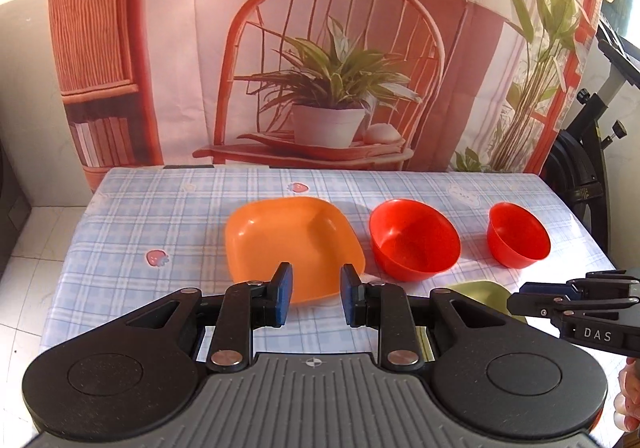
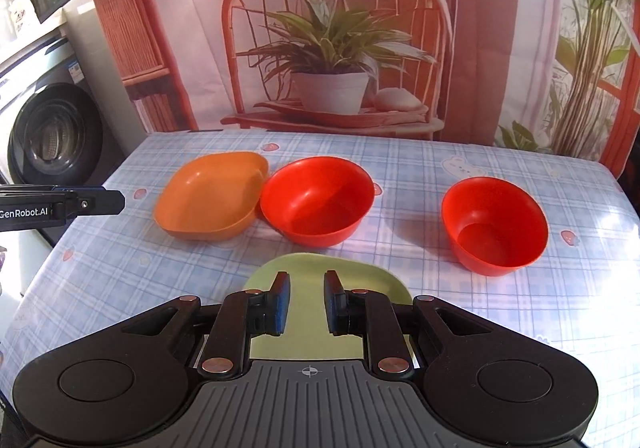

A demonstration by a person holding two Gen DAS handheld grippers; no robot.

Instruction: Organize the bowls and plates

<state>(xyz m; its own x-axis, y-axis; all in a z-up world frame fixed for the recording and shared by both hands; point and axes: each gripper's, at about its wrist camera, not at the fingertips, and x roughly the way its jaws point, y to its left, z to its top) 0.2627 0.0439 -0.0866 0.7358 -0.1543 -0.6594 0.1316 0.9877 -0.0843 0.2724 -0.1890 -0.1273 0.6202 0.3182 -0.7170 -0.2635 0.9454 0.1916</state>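
Observation:
An orange square plate (image 1: 288, 244) (image 2: 208, 200) lies left of centre on the checked tablecloth, touching a large red bowl (image 1: 414, 240) (image 2: 316, 200) beside it. A smaller red bowl (image 1: 518, 234) (image 2: 494, 226) stands apart to the right. A pale green plate (image 1: 480, 290) (image 2: 320, 264) lies flat near the front edge. My left gripper (image 1: 316, 298) (image 2: 116, 202) hovers in front of the orange plate, its jaws a little apart with nothing between them. Over the green plate my right gripper (image 2: 307, 304) (image 1: 516, 302) shows a narrow gap and grips nothing.
The table (image 1: 160, 216) carries a blue checked cloth, with a printed backdrop (image 1: 320, 48) hanging behind it. A washing machine (image 2: 48, 136) stands to the left, black equipment (image 1: 592, 152) to the right. Part of a person's hand (image 1: 630, 400) shows at the right edge.

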